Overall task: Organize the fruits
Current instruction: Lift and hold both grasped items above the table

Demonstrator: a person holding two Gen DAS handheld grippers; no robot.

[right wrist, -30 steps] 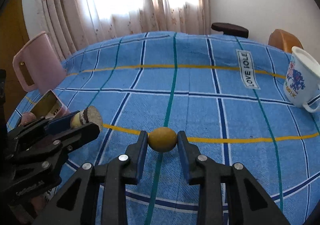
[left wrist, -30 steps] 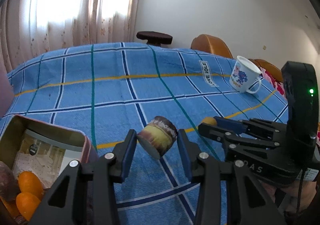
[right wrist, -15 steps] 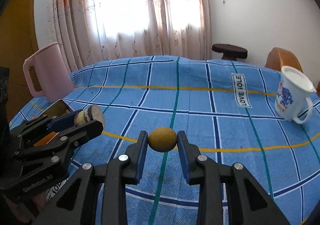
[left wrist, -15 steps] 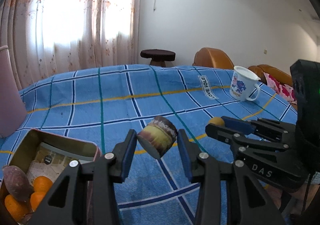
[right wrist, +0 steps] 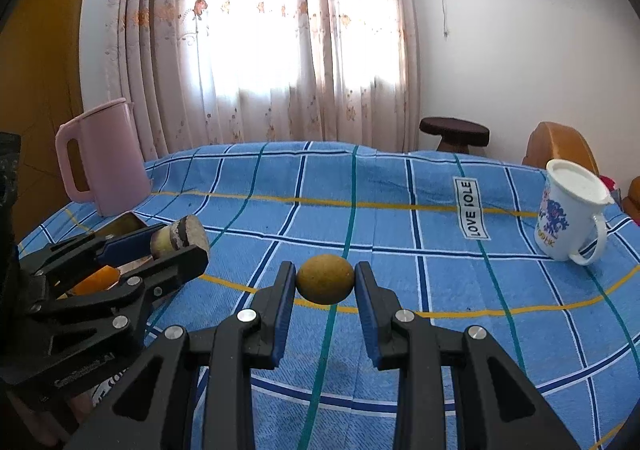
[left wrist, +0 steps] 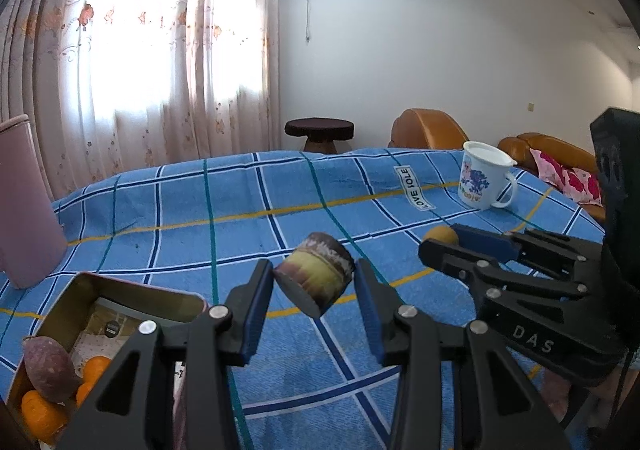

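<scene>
My left gripper point(left wrist: 314, 282) is shut on a short cut piece of sugarcane point(left wrist: 316, 276), yellow with a dark rim, held above the blue checked cloth. My right gripper point(right wrist: 325, 282) is shut on a small round yellow-brown fruit point(right wrist: 325, 278), also held in the air. An open metal tin point(left wrist: 120, 290) sits at lower left in the left wrist view, holding a purple sweet potato point(left wrist: 48, 368) and several oranges point(left wrist: 40, 412). The right gripper shows in the left wrist view point(left wrist: 440, 240); the left gripper shows in the right wrist view point(right wrist: 180, 240).
A pink jug point(right wrist: 104, 161) stands at the table's far left. A white printed mug point(right wrist: 568, 217) stands at the right. Beyond the table are a dark round stool point(right wrist: 454, 129), brown chairs point(left wrist: 428, 129) and curtains.
Both grippers have risen and tilted up with their fruit, so the room's walls and air conditioner now show. The tin has come further into the left wrist view.
</scene>
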